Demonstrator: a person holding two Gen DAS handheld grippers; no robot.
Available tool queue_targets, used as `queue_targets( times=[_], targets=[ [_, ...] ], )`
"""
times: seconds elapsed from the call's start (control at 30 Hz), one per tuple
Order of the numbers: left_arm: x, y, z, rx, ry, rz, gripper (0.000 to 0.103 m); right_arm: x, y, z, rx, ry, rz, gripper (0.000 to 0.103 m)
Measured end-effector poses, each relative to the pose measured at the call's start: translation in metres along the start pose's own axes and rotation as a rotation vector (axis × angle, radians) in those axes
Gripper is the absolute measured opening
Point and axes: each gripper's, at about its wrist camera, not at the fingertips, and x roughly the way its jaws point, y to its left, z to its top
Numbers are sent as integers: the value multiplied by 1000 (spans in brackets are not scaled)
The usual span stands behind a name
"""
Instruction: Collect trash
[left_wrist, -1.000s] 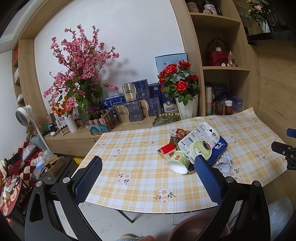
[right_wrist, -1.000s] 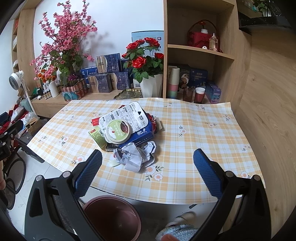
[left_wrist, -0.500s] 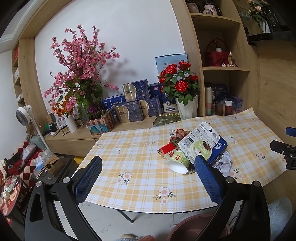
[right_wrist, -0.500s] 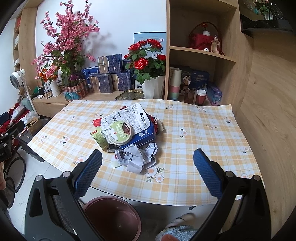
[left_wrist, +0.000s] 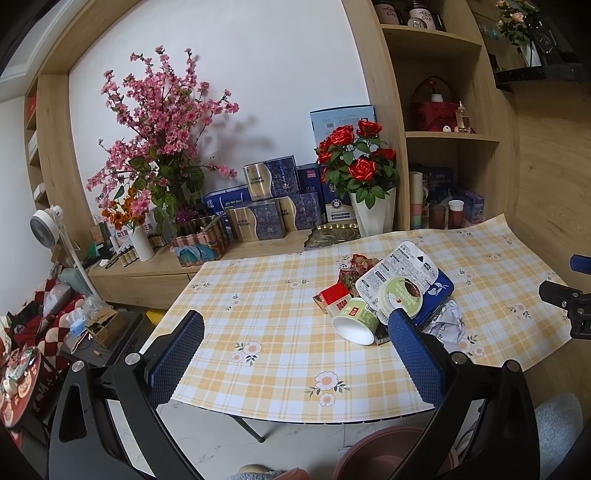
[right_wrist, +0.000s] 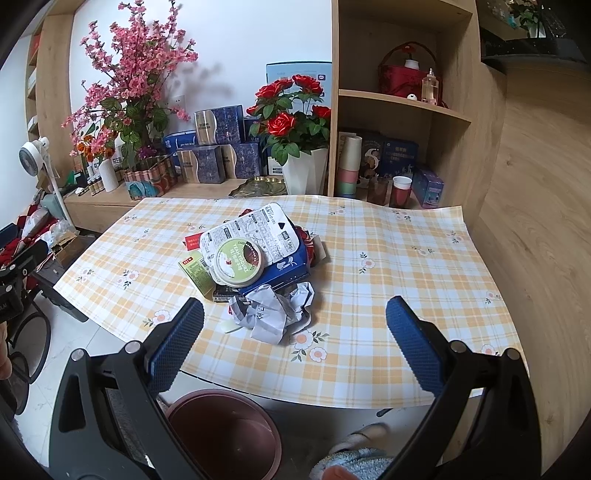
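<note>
Glossy plaid tablecloth (right_wrist: 388, 266) under crumpled paper (right_wrist: 271, 314) and round lid (right_wrist: 238, 262); both tongs (left_wrist: 295, 354) (right_wrist: 293, 343) spread wide, empty.

Tongs (left_wrist: 295, 354) agape before trash pile (left_wrist: 384, 295).

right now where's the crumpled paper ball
In the right wrist view the crumpled paper ball sits at the near edge of the trash pile, against the blue box, above the brown bin.
</note>
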Motion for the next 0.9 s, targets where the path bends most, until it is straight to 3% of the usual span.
queue_targets(
  times=[0.47,0.6,0.9],
  targets=[
    [7,-1,-8,8,-27,-20,98,4,-5,-4,46,-18,18,97],
    [19,3,-13,-40,-8,-98,98,12,-9,-7,64,-25,26,97],
    [50,-3,-26,8,-67,-37,98,47,-3,-21,22,-44,57,97]
  ],
)
